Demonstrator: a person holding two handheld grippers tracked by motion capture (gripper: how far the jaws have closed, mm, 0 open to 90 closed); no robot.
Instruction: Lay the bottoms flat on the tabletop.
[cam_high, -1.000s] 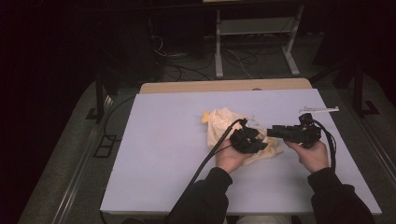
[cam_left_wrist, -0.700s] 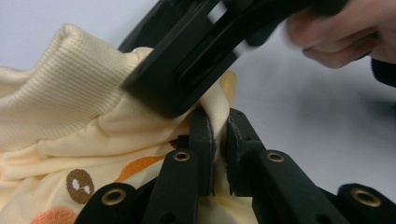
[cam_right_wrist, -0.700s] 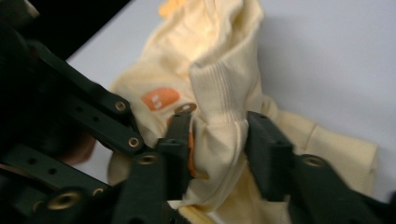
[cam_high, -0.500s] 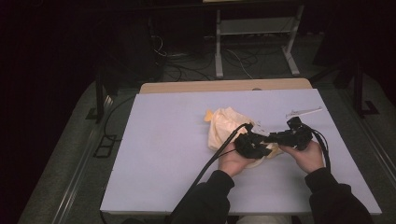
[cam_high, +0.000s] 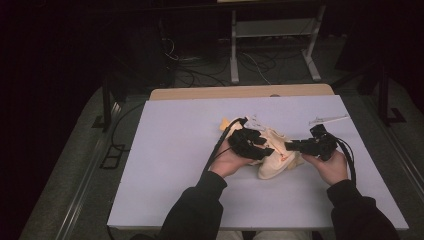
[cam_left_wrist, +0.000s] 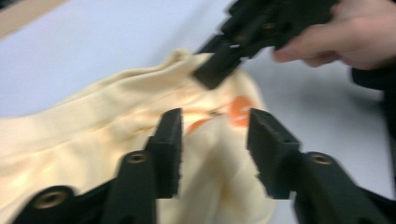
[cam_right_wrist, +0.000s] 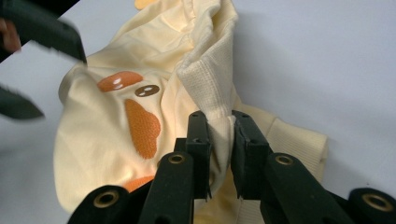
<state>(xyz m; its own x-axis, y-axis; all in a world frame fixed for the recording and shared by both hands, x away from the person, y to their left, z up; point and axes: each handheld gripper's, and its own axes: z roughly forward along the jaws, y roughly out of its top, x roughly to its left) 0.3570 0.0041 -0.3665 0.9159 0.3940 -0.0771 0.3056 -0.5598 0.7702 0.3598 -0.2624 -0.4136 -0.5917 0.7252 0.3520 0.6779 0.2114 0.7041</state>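
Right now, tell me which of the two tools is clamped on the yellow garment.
The right tool: its jaws pinch the ribbed edge of the yellow garment. The left tool hangs over the cloth, jaws apart after opening.

A table (cam_high: 170, 165) with a plain white top stands in a dark room; a tan wooden strip (cam_high: 210, 93) borders its far edge. A crumpled pale yellow garment (cam_high: 278, 159) with orange markings lies directly on the top, right of centre. A small white object (cam_high: 327, 119) lies near the far right corner, well apart from the garment.
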